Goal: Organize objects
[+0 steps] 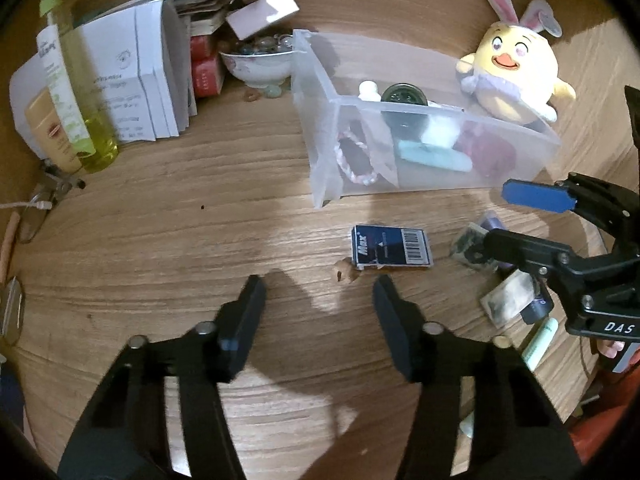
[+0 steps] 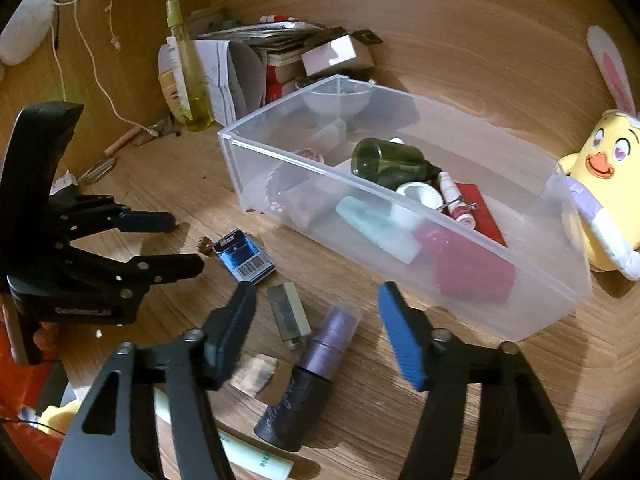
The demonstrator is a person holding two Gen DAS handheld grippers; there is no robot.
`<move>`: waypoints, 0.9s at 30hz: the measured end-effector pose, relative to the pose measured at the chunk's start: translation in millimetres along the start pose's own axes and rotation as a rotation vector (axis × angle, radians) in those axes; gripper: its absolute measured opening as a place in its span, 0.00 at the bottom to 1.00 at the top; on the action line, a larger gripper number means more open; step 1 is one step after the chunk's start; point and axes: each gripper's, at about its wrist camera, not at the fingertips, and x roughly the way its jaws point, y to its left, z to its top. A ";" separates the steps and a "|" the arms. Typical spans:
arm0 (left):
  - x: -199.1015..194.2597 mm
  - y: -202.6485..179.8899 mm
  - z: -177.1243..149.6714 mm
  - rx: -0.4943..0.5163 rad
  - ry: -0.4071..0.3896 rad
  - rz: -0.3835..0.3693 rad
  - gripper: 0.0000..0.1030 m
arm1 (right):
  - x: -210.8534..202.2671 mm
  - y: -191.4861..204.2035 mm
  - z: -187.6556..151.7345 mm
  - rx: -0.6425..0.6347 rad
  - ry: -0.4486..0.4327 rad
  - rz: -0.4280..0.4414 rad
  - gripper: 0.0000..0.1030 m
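Left claw (image 1: 320, 292) spread over bare wood-grain surface (image 1: 160, 240), just short of the flat blue cardboard box (image 1: 391, 247). Right claw (image 2: 318, 300) spread above a purple cylindrical tube (image 2: 308, 372) and a small squared bottle (image 2: 289, 316), both partly hidden by its fingers. Beyond them, the translucent plastic bin (image 2: 520, 276) blurs its contents.

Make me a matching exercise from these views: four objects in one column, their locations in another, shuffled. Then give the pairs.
Objects:
1. green glass bottle
2. blue Max box
3. purple tube
4. yellow chick plush

Places:
A. on the table outside the clear bin, near the left gripper
B. between the right gripper fingers
C. lying inside the bin
D. beside the bin's far end

Pairs: 1-C, 2-A, 3-B, 4-D
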 end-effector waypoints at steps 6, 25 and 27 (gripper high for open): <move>4.8 -4.5 5.3 0.030 -0.006 0.005 0.33 | 8.8 5.2 1.4 -0.022 0.026 0.036 0.38; -4.1 3.6 9.2 -0.012 -0.061 0.007 0.12 | 15.3 12.9 2.2 -0.052 0.035 0.051 0.15; -9.8 3.3 10.1 -0.012 -0.076 0.009 0.12 | 12.7 12.7 2.6 -0.047 0.024 0.051 0.15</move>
